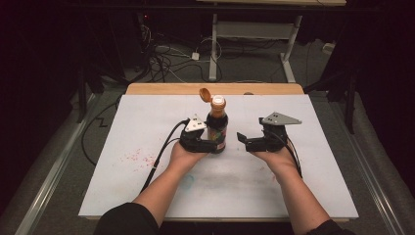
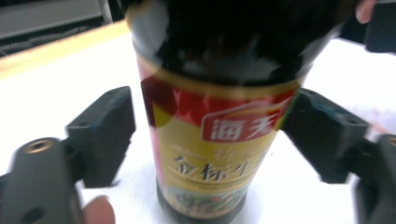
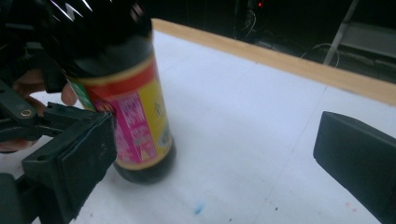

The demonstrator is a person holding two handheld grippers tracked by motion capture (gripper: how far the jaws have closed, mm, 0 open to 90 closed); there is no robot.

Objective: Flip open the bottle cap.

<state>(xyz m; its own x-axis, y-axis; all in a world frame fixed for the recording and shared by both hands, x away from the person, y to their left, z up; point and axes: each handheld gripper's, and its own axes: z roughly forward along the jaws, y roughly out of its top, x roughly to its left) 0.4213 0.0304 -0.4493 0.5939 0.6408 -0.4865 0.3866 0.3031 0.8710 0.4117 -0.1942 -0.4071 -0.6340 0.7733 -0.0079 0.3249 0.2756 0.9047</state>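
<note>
**Sauce bottle standing between the left jaws, cap flipped open**

Sauce bottle (image 1: 217,128) stands upright on the white table (image 1: 147,186), right between the left gripper (image 1: 208,145) jaws. In the left gripper view there's a gap on the left side; the right side looks clear too, though it's blurry, so I'd call it loose, not clamped. Orange cap (image 1: 205,94) hangs tipped back. Right gripper (image 1: 247,140) sits just beside the bottle, jaws wide apart, holding nothing.
</note>
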